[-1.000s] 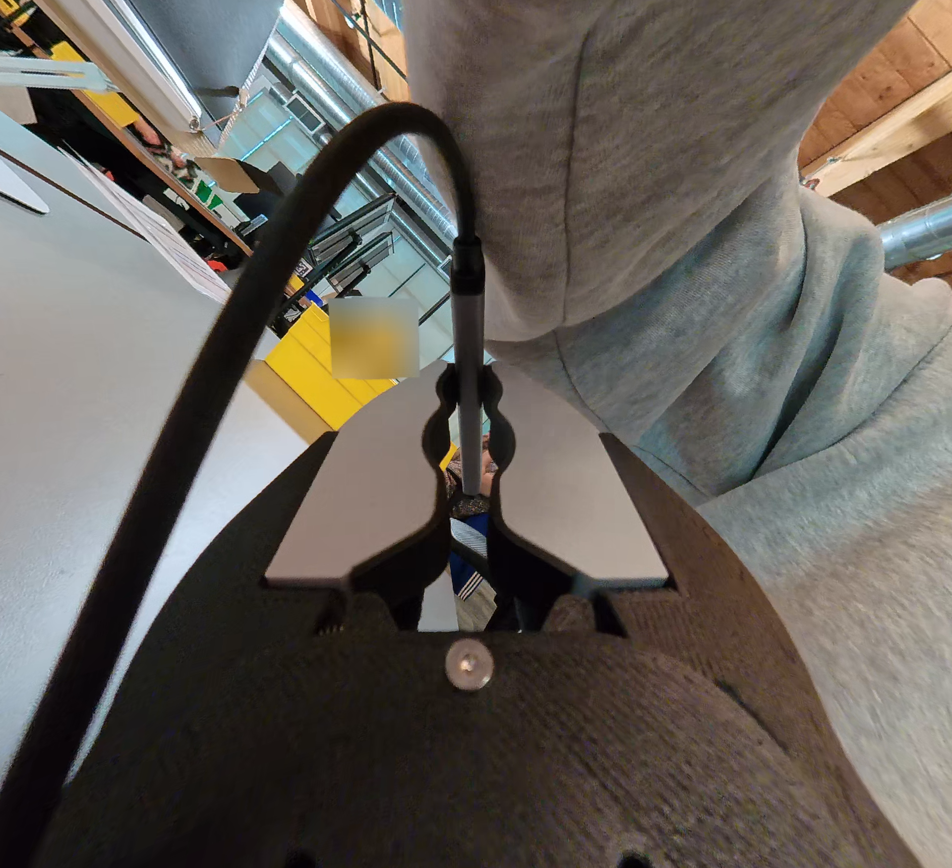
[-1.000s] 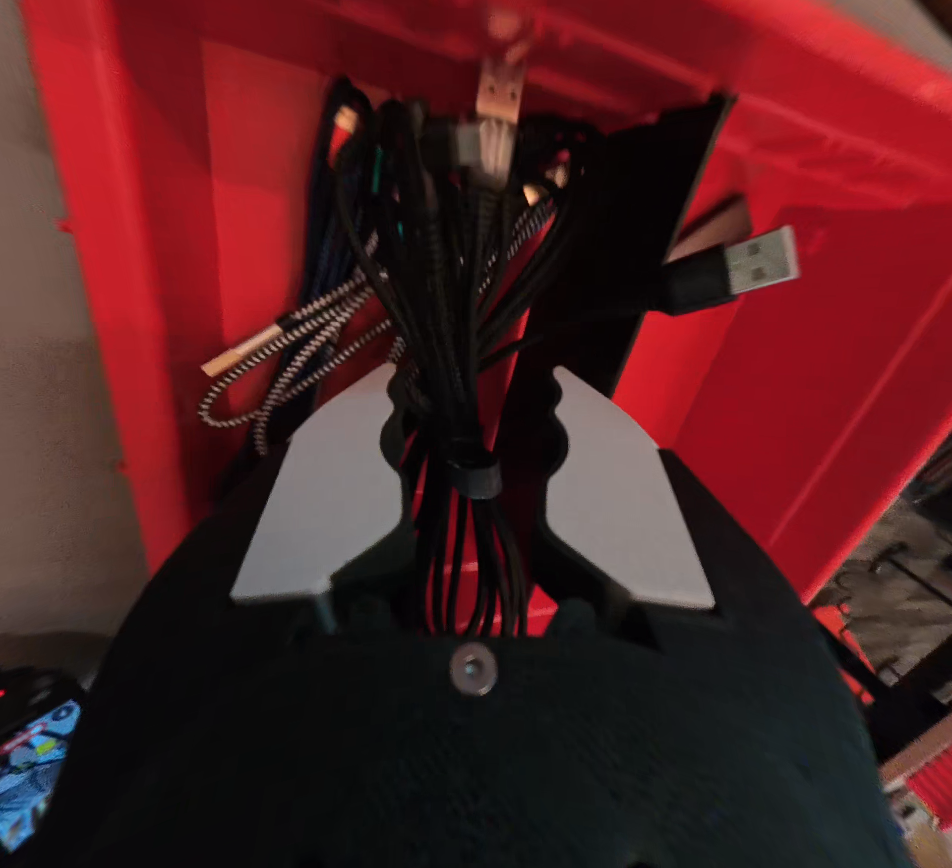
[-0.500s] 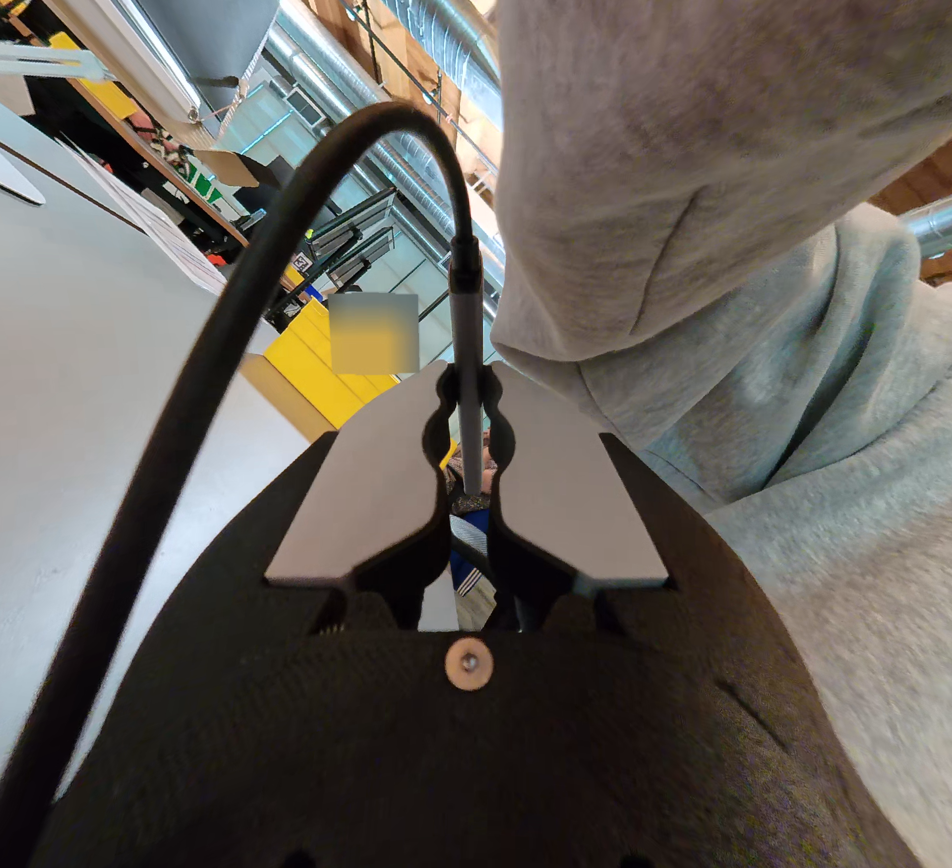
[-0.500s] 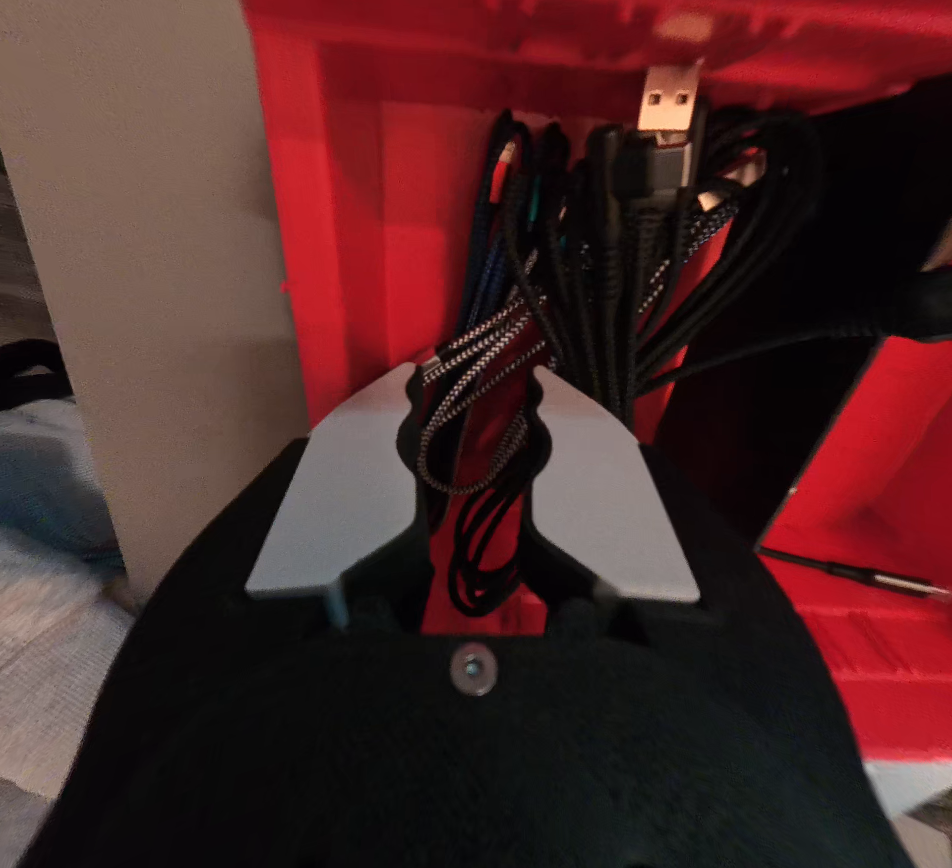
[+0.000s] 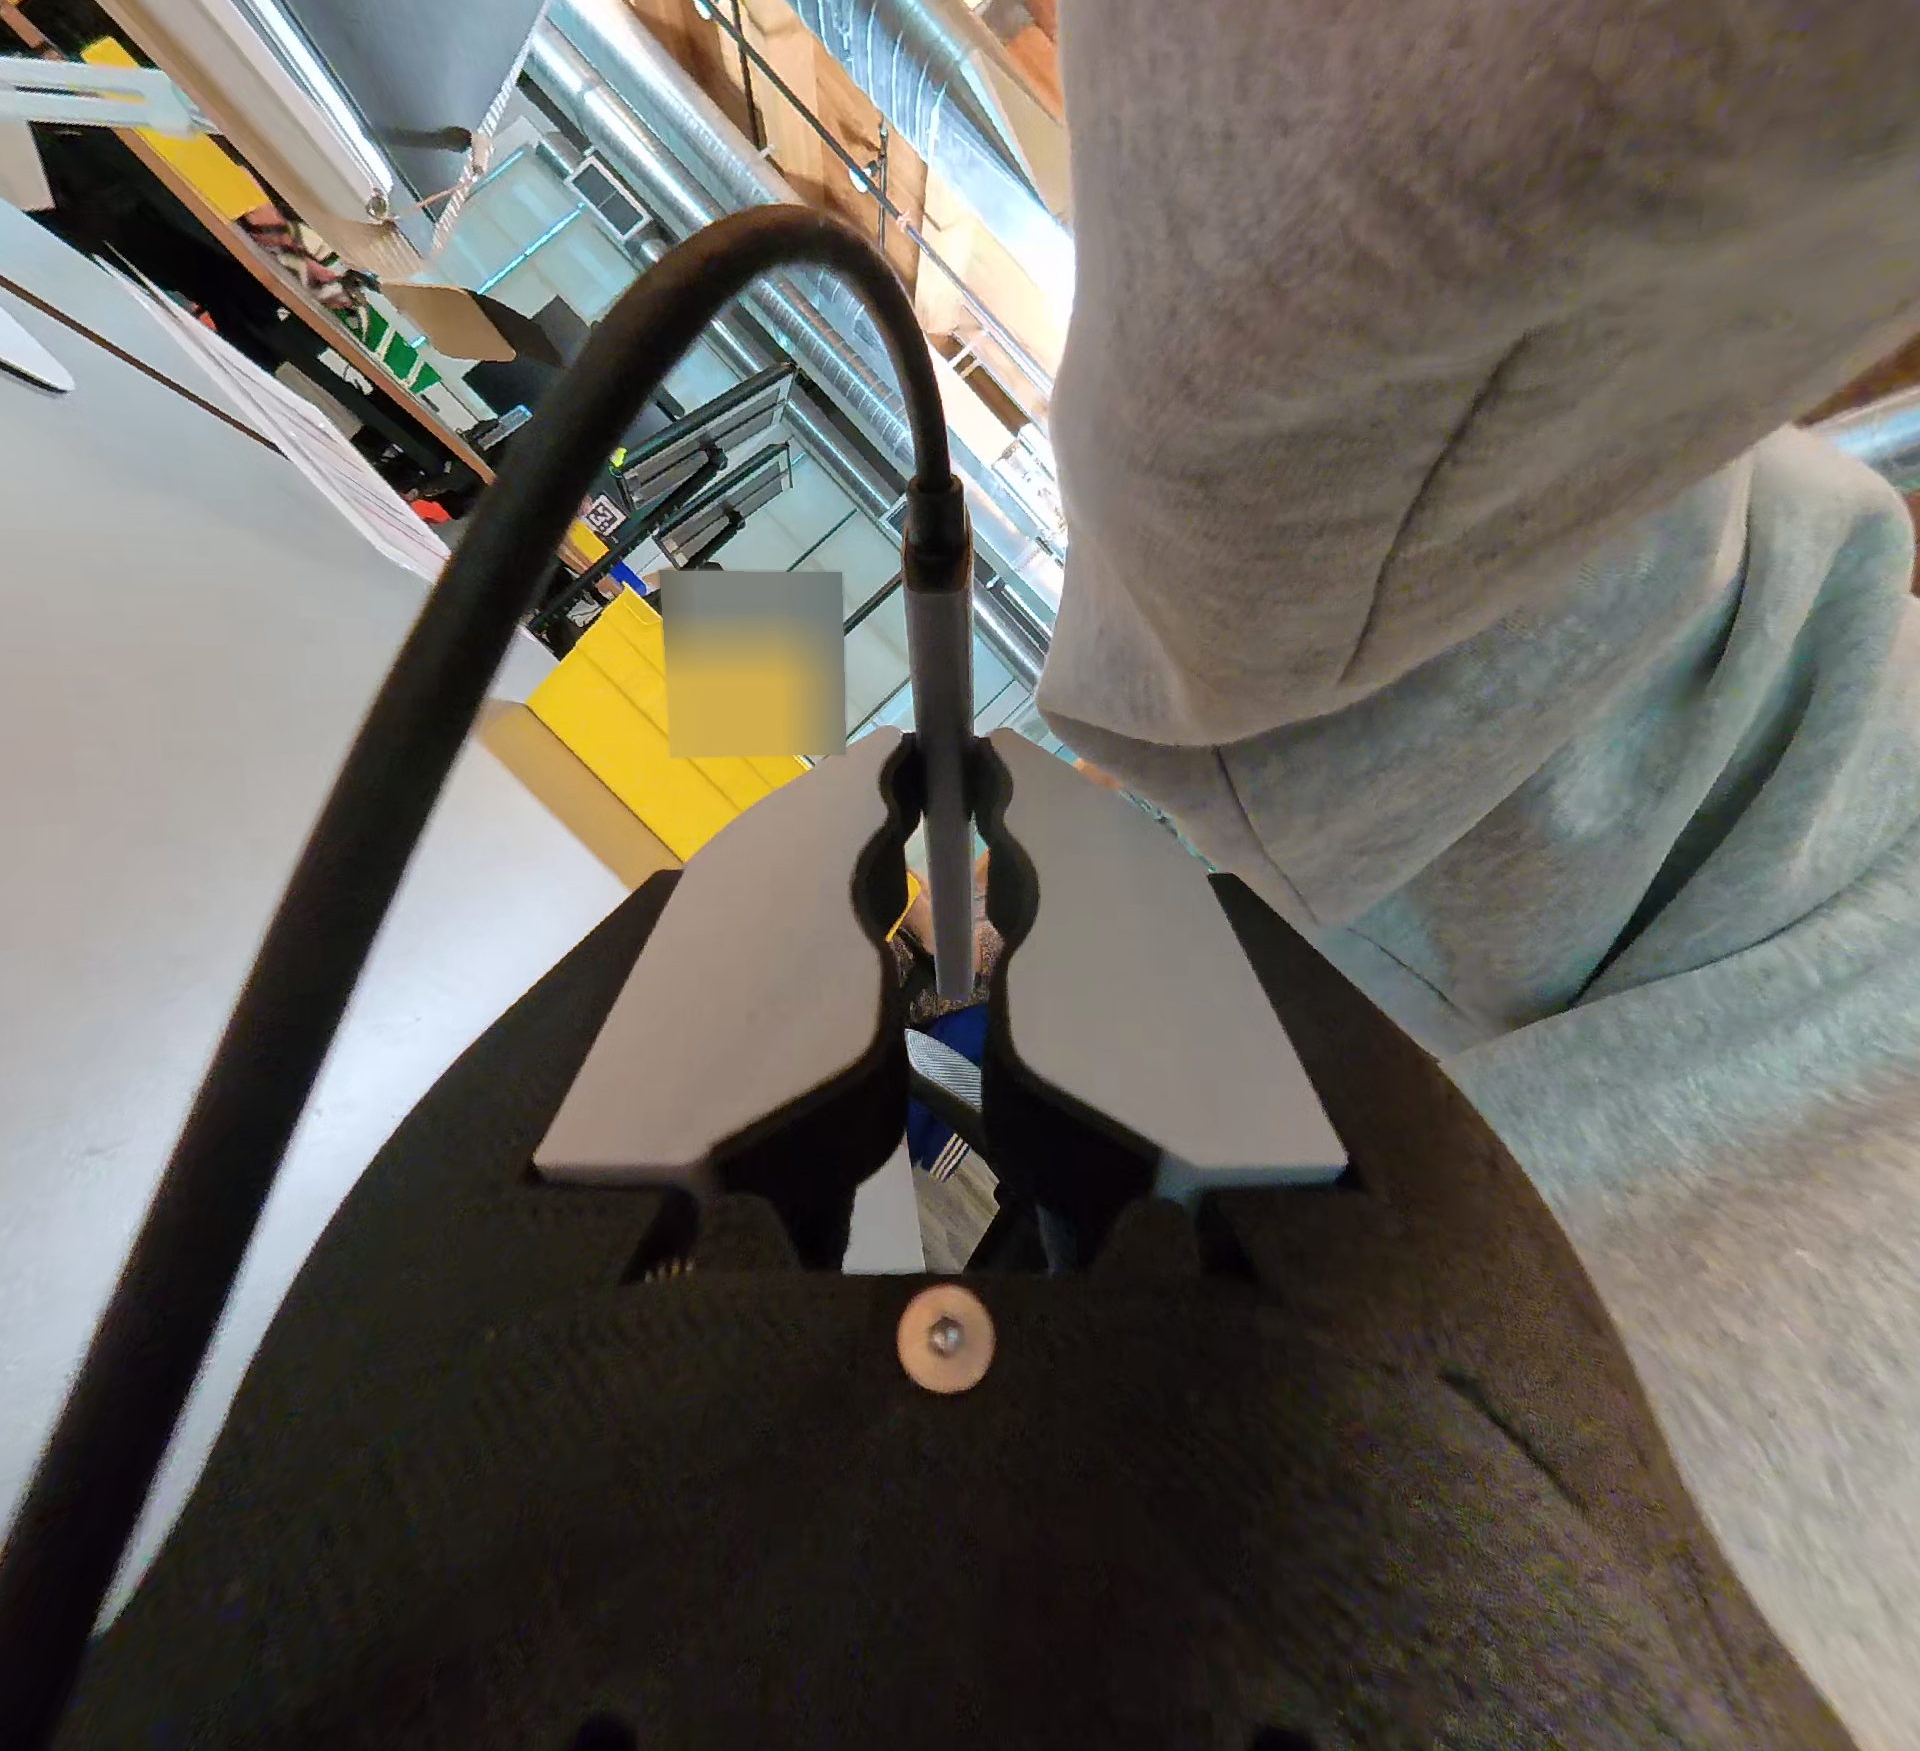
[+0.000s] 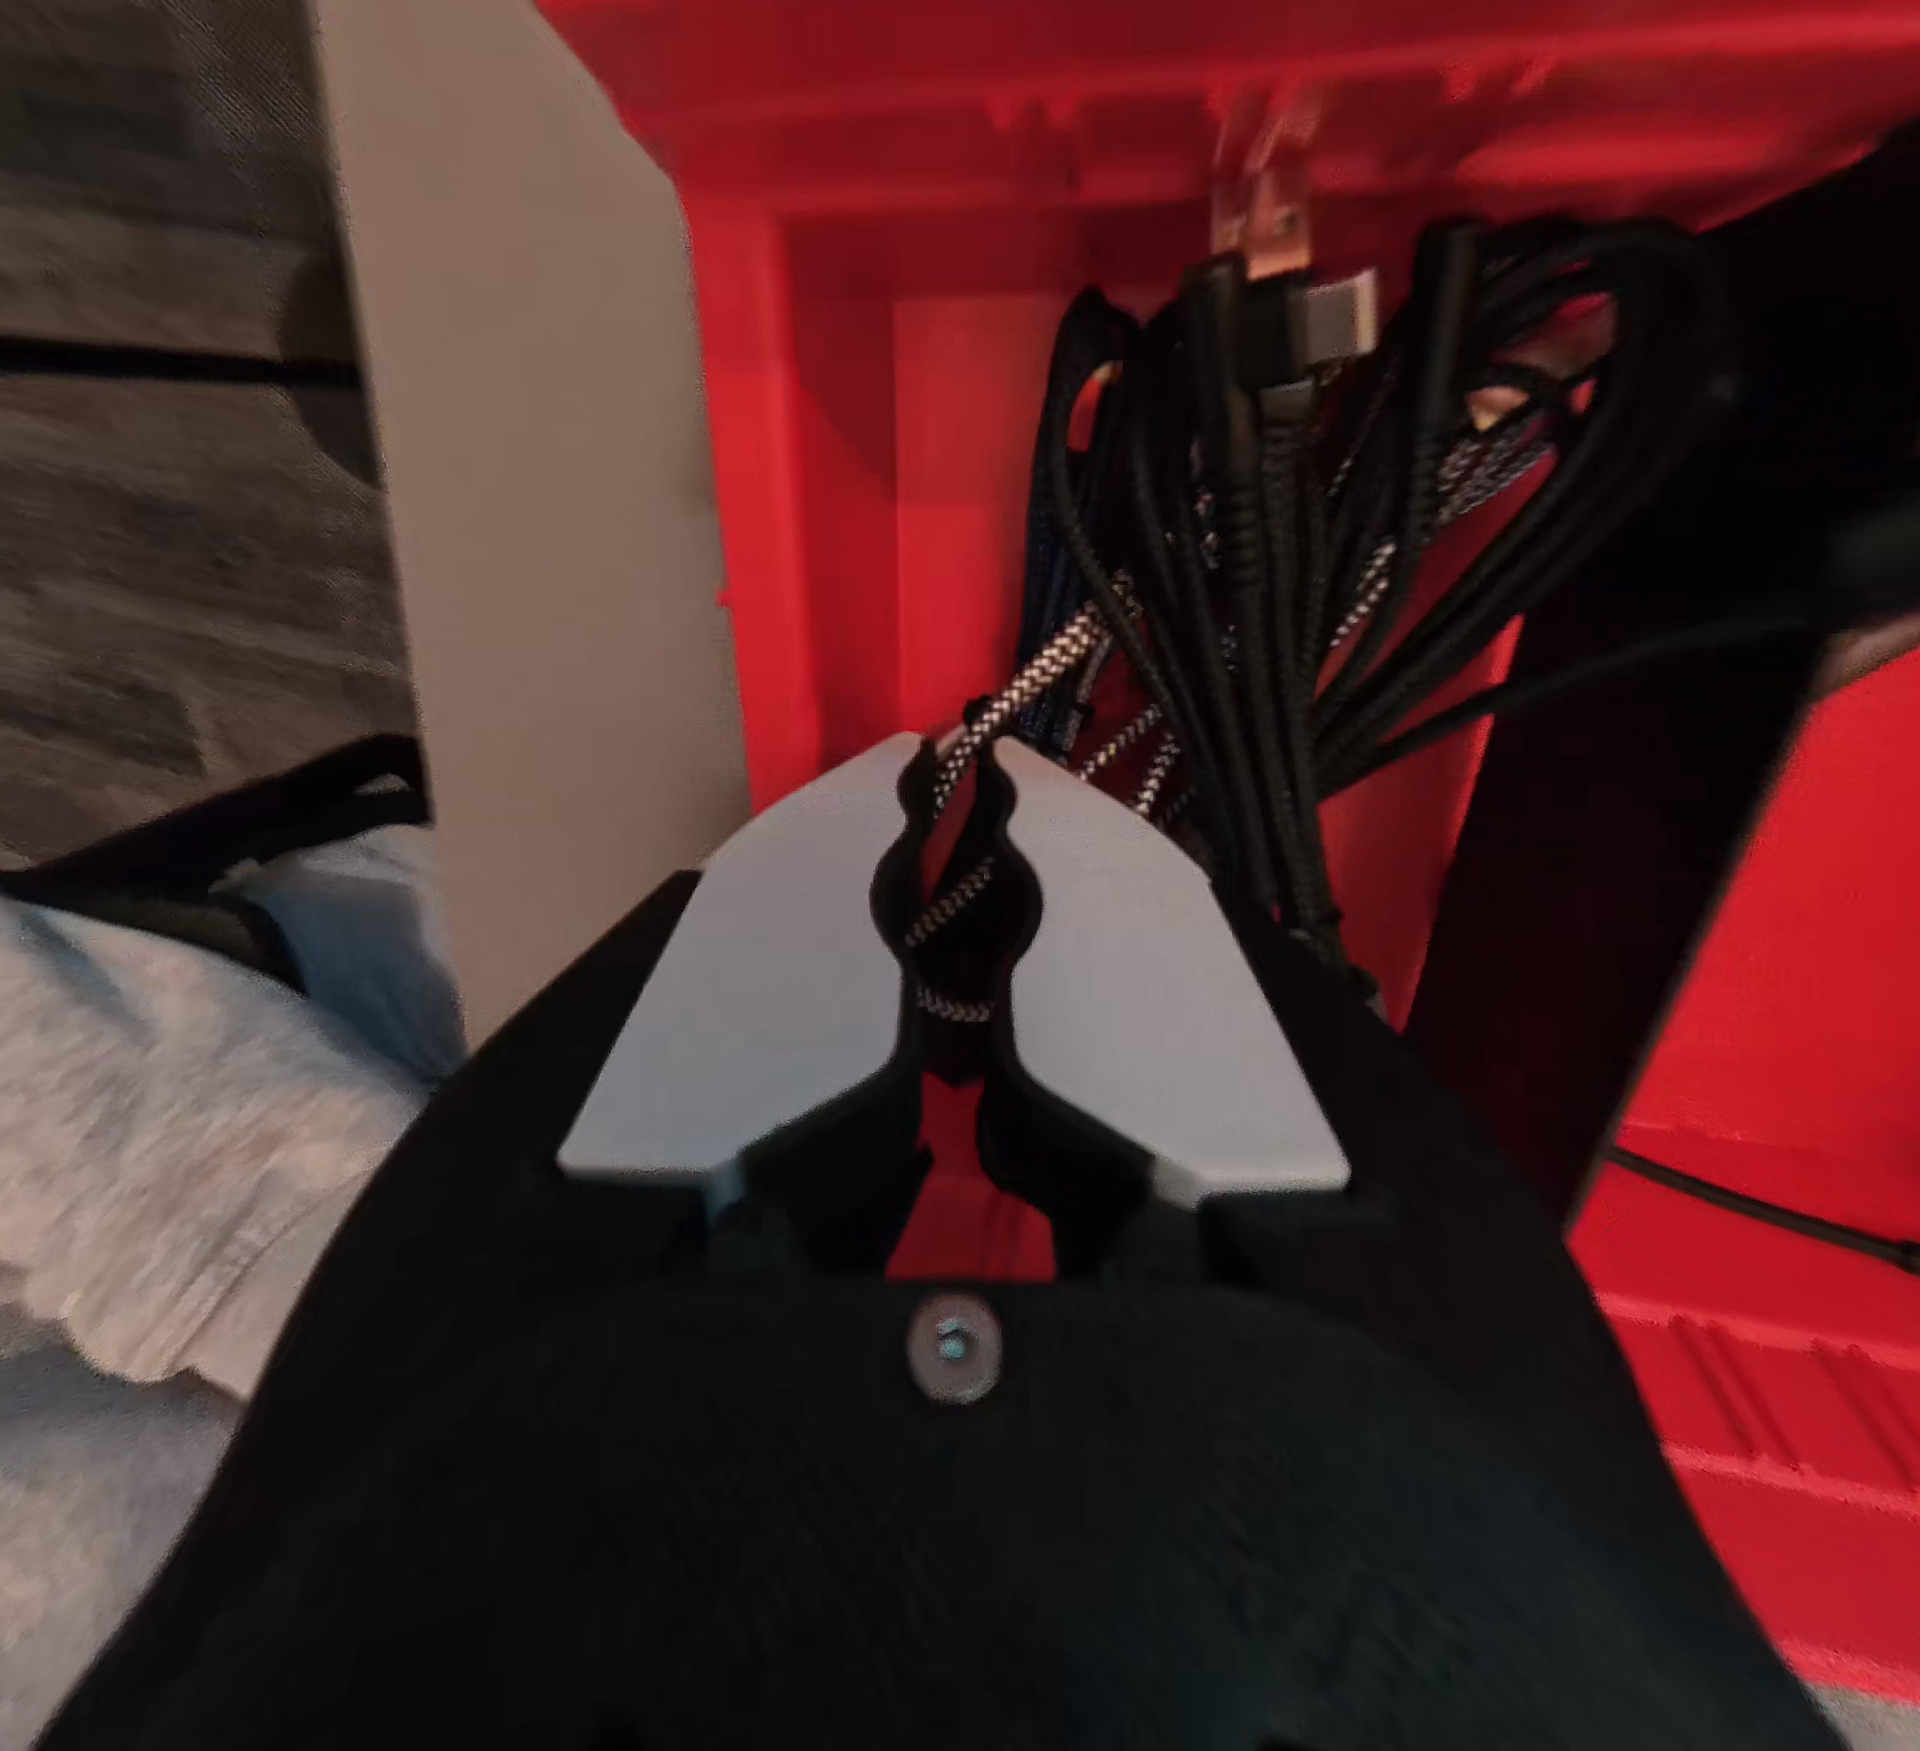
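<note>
My left gripper (image 5: 943, 751) is shut on the grey plug (image 5: 948, 766) of a thick black cable (image 5: 436, 621), which arches up and back down the left of the view. A person's grey sleeve (image 5: 1455, 454) is close on the right. My right gripper (image 6: 961, 751) is shut on a black-and-white braided cable (image 6: 1023, 688) at the left edge of a bundle of black cables (image 6: 1299, 558) that lies in a red plastic crate (image 6: 935, 39). USB plugs (image 6: 1273, 236) stick out at the bundle's far end. The right view is blurred.
A light grey table top (image 5: 156, 714) lies left of the left gripper, with yellow bins (image 5: 623, 725) beyond and ducts (image 5: 914, 70) overhead. Beside the crate are a beige panel (image 6: 520, 454), wooden floor (image 6: 156, 454) and light cloth (image 6: 156, 1130). A black divider (image 6: 1610, 870) stands in the crate. About 35 cm separates my left fingertips from my right.
The right gripper has shifted left off the black bundle and closed on the braided cable. The grey sleeve has moved right in the left view; the left gripper's hold is unchanged.
</note>
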Demonstrator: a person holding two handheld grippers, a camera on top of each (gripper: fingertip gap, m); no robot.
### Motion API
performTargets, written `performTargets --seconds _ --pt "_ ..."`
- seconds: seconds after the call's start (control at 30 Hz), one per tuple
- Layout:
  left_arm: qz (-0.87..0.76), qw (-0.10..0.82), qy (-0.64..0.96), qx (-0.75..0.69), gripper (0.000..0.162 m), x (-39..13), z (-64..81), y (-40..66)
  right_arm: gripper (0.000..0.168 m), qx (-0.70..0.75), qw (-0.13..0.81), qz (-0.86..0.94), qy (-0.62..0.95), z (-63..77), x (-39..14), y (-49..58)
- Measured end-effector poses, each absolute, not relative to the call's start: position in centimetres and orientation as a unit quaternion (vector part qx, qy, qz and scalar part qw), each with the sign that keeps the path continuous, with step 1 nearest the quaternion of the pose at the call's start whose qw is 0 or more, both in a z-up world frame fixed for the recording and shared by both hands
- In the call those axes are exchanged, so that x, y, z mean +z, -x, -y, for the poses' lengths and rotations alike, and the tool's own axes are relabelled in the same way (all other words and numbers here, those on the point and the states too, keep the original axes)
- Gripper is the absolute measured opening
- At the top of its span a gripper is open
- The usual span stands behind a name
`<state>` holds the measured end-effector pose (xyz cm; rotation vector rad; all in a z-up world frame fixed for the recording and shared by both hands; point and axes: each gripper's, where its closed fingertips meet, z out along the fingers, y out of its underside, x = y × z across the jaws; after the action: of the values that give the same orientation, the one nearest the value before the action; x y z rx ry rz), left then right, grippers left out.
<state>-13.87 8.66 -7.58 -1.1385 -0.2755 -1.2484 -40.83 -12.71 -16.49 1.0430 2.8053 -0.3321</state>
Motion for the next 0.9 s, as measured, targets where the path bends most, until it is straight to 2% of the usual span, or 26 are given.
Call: performTargets --seconds 0.13,0.43,0.67,0.9 --pt "0.122 0.655 0.502 -0.552 0.007 -7.6 -8.7 13.8 0.006 -0.216 0.098 -0.904 -0.356 13.3 -11.2 41.0" --pt "0.119 0.651 0.511 -0.548 0.007 -7.8 -9.0 13.5 0.006 -0.443 0.246 -0.754 -0.418 12.2 -0.1 40.6" --pt "0.117 0.649 0.513 -0.549 0.007 -7.9 -9.1 13.4 0.006 -0.572 0.259 -0.684 -0.372 8.3 7.1 37.4" --pt "0.117 0.653 0.501 -0.556 0.007 -7.5 -8.7 13.7 0.004 -0.726 0.150 -0.577 -0.344 -2.1 15.6 33.1"
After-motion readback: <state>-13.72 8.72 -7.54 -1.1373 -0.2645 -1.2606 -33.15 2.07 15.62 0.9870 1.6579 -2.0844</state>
